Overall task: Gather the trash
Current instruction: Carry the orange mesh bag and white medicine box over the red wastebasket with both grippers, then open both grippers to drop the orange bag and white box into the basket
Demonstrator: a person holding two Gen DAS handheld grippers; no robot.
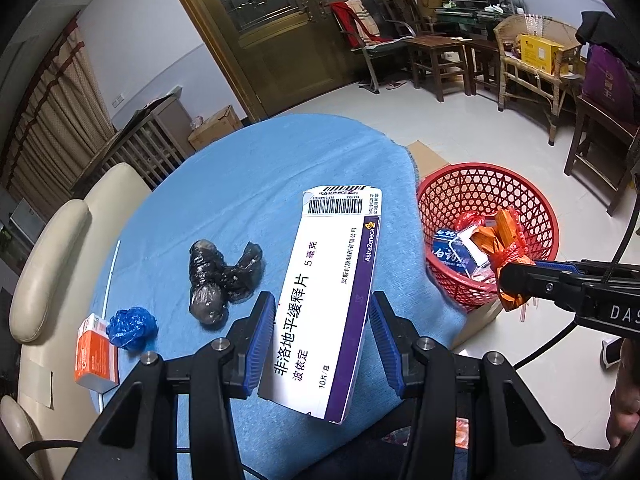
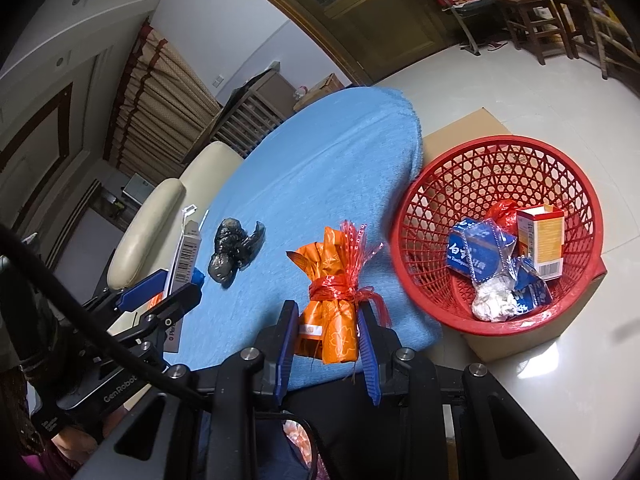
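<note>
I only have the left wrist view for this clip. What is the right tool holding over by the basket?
Observer: The right tool grips an orange wrapper bundle tied with red plastic strip.
Operator: Is it already over the basket?
Observer: No, in its own view the bundle is above the blue cloth, left of the red basket.
Operator: What's in the basket bottom?
Observer: A crumpled white wad lies beside blue packets and an orange-white box.
</note>
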